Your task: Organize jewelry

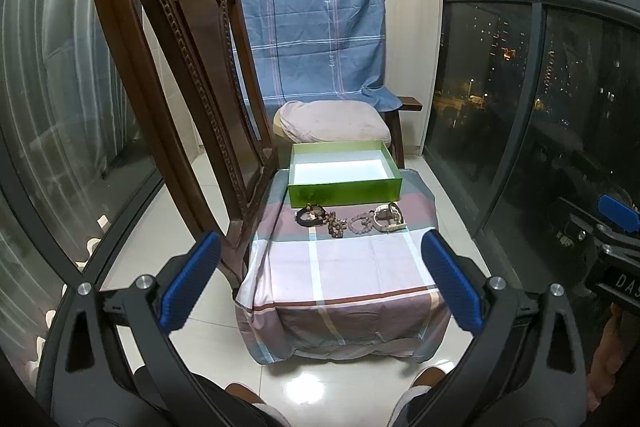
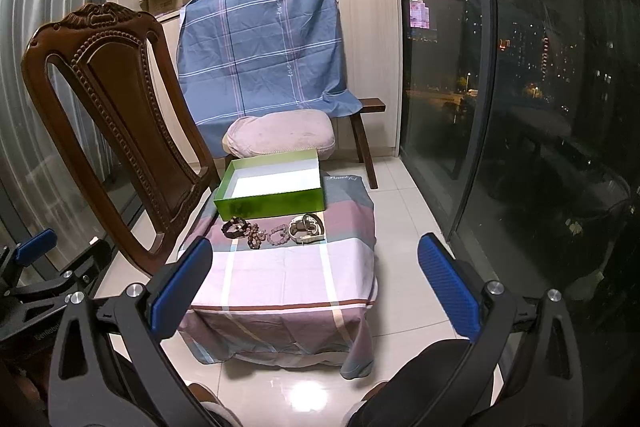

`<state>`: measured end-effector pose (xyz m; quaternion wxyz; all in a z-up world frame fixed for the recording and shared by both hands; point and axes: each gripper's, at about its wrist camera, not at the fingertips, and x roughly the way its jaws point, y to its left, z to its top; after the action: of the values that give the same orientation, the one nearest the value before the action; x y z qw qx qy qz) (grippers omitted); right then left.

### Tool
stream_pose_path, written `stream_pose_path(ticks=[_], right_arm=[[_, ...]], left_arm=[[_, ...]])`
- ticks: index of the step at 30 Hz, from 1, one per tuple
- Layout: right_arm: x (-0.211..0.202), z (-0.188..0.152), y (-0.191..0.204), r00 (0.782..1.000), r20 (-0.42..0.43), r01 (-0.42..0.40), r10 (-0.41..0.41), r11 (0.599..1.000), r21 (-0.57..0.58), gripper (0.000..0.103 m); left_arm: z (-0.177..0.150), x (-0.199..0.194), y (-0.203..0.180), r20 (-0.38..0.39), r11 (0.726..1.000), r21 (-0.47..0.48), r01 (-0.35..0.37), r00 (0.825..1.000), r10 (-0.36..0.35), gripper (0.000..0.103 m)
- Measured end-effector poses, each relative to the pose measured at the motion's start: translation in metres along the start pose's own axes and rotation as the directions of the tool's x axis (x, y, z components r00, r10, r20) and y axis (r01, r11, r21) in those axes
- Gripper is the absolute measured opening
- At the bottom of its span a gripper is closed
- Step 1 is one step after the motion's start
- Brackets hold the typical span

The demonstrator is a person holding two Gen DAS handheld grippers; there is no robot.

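Note:
A row of jewelry lies on a cloth-covered low table (image 1: 344, 267) (image 2: 280, 275): a dark bracelet (image 1: 310, 215) (image 2: 235, 228), a brown bead string (image 1: 337, 227) (image 2: 256, 235), a pale pink bead bracelet (image 1: 361, 223) (image 2: 279, 235) and a white watch (image 1: 387, 215) (image 2: 306, 225). Behind them stands an open, empty green box (image 1: 345, 178) (image 2: 272, 185). My left gripper (image 1: 320, 283) and my right gripper (image 2: 316, 287) are both open, empty, and held well short of the jewelry, above the table's near end.
A carved wooden chair (image 1: 176, 75) (image 2: 120, 115) stands close on the left of the table. A cushion (image 1: 334, 121) and a blue-draped bench (image 2: 260, 51) lie behind. Glass windows (image 2: 520, 107) run along the right. Tiled floor (image 2: 404, 227) surrounds the table.

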<state>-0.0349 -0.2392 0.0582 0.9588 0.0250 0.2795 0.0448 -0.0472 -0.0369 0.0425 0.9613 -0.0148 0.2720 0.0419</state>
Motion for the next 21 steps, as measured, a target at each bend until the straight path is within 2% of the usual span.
stream_pose_path(ticks=[21], right_arm=[[0.0075,0.0032,0.0033,1.000,-0.017,-0.002,0.002,1.000,-0.013,0.100]], left_arm=[[-0.0002,0.0058,0.0012,-0.013,1.000,0.000,-0.002,1.000,0.002,0.099]])
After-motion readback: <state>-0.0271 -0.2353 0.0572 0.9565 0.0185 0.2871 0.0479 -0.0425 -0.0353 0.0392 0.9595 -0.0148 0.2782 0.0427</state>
